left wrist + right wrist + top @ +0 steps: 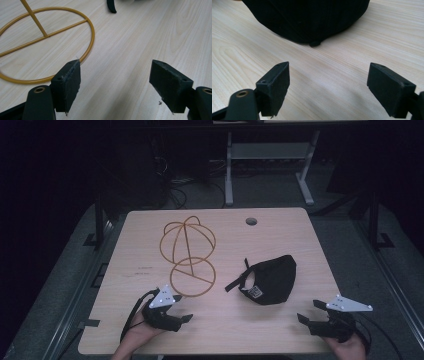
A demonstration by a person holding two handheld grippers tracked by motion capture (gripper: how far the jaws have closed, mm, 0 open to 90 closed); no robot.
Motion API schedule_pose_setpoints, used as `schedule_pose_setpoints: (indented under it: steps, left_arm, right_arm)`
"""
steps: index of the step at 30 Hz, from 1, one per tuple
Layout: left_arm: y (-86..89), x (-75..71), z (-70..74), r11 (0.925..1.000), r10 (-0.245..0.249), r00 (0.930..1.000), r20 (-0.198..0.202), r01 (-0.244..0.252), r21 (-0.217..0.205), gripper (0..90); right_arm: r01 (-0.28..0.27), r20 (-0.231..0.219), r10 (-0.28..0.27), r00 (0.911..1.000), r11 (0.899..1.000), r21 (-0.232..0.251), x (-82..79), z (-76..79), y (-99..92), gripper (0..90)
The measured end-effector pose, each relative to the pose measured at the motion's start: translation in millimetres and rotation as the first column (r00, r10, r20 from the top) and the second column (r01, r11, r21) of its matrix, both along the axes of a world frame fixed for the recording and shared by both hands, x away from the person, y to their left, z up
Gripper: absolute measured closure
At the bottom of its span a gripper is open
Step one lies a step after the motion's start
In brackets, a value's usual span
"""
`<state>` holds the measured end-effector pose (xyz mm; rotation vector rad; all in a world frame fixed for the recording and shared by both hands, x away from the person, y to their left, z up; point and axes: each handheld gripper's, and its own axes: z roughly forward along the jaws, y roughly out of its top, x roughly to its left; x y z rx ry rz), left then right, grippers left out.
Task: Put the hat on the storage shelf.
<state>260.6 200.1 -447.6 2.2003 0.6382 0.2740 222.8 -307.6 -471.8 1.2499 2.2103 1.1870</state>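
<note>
I see the left gripper (184,309) low at the near left of the worktop (280,330), jaws released and wide apart with bare wood between them. Just beyond its left jaw lies the round base ring of the gold wire stand (189,256); in the left gripper view the ring (91,37) passes close by the jaw tip, and I cannot tell whether they touch. The stand lies tipped over, its dome-shaped cage toward the far edge. The right gripper (309,312) sits at the near right, jaws likewise released, nothing held. The black cap (272,279) rests on the worktop between centre and right, strap toward the stand. In the right gripper view the cap (307,17) is ahead of the jaws, apart from them.
</note>
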Motion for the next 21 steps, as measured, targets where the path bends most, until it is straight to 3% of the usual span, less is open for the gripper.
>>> schedule_pose_setpoints:
  steps: [6, 11, 16, 21]
  left_arm:
    - [-6.1, -1.5, 5.5, 0.9986, -0.01, 0.9995, -0.029, 0.008, -0.053, 24.9]
    - [-18.6, -5.2, 7.5, 0.998, -0.059, 0.9982, -0.014, 0.058, -0.025, 24.9]
    - [-31.5, -8.5, 13.6, 0.9942, -0.096, 0.9953, -0.01, 0.095, -0.05, 24.9]
    - [-44.4, -5.7, 17.5, 0.9916, -0.124, 0.9922, -0.015, 0.123, -0.041, 24.9]
  right_arm:
    - [-0.017, -0.004, 0.017, 0.9999, 1.0, -0.001, 0.3, -0.6, 2.0, 18.0]
    - [-0.018, 0.005, 0.018, 0.9998, 1.0, -0.001, -2.3, 0.4, 2.4, 18.0]
    - [-0.017, 0.012, 0.017, 0.9998, 1.0, -0.004, -2.9, 1.6, 3.2, 18.0]
    - [-0.013, 0.005, 0.013, 0.9999, 1.0, -0.001, -2.9, 1.1, 1.6, 18.0]
